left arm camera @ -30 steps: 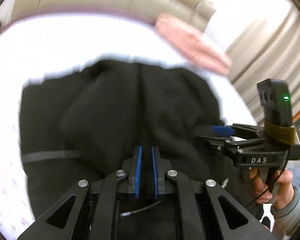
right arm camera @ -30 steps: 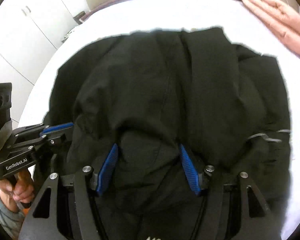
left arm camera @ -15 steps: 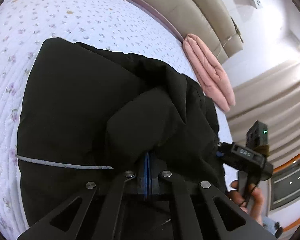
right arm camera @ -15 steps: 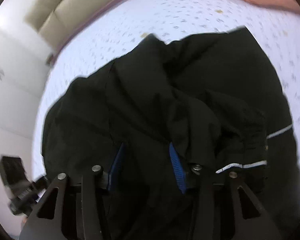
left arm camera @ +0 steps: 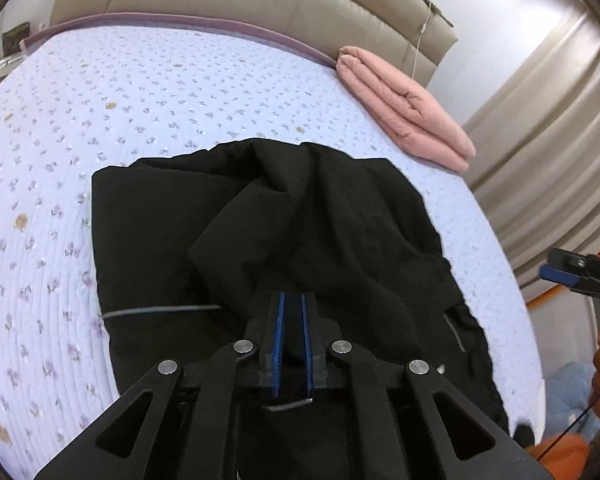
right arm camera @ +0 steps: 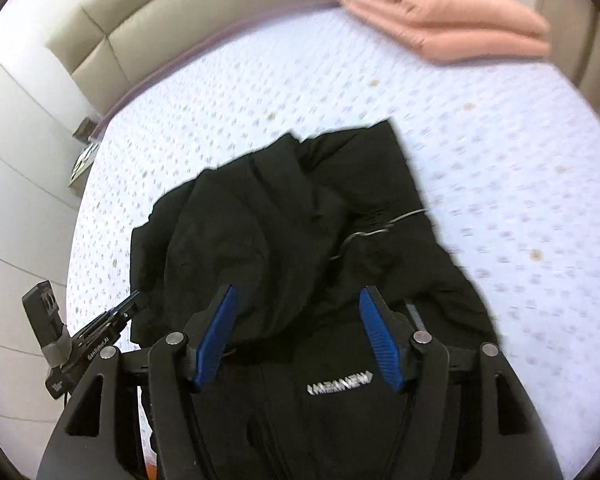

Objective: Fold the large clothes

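On the near half of the bed, over its flowered quilt, the black jacket lies bunched in a rough rectangle, its reflective piping showing on one side and a silver logo at the near edge in my right wrist view. My left gripper has its blue pads drawn nearly together; dark cloth sits in the narrow slot between them, though I cannot tell if it is truly pinched. I judge it is kept narrow to hold or steady the near hem while the other side is reset. My right gripper has just been opening: its pads stand well apart above the jacket with nothing pressed between them, so that side is free, probably ready to take a fresh hold for the next fold. Far to the right, by the headboard, a folded pink blanket lies well apart from the jacket, leaving the middle of the bed as working room.
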The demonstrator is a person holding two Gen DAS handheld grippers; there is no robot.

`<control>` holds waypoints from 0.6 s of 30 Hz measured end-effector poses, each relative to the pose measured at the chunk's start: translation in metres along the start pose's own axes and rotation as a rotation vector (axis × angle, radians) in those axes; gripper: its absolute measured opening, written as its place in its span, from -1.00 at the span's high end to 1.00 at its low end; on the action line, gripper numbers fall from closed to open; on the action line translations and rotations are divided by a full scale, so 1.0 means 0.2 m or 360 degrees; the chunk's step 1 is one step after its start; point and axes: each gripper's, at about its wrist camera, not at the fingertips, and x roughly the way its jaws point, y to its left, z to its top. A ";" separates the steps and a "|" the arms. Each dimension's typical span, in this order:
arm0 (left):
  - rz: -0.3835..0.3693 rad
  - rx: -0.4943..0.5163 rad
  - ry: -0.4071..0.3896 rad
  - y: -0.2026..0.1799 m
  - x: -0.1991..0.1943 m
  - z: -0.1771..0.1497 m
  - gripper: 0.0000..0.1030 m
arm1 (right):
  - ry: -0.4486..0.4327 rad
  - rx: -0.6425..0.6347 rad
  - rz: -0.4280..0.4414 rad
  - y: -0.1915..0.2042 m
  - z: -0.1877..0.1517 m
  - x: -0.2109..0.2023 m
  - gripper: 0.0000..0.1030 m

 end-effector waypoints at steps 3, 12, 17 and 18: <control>0.0089 0.0045 -0.0024 -0.04 -0.10 -0.03 0.84 | -0.0024 -0.0025 -0.0036 -0.04 -0.04 -0.11 -0.57; 0.0361 0.0112 0.0132 -0.14 -0.20 -0.20 0.82 | 0.0130 -0.0172 -0.0042 -0.34 -0.43 -0.06 -0.60; 0.0453 -0.0029 0.0191 -0.15 -0.30 -0.49 0.82 | 0.0138 -0.0241 -0.0050 -0.51 -0.64 0.11 -0.60; 0.0497 -0.0050 0.0160 -0.16 -0.32 -0.56 0.82 | 0.0120 -0.0213 -0.0009 -0.55 -0.68 0.13 -0.60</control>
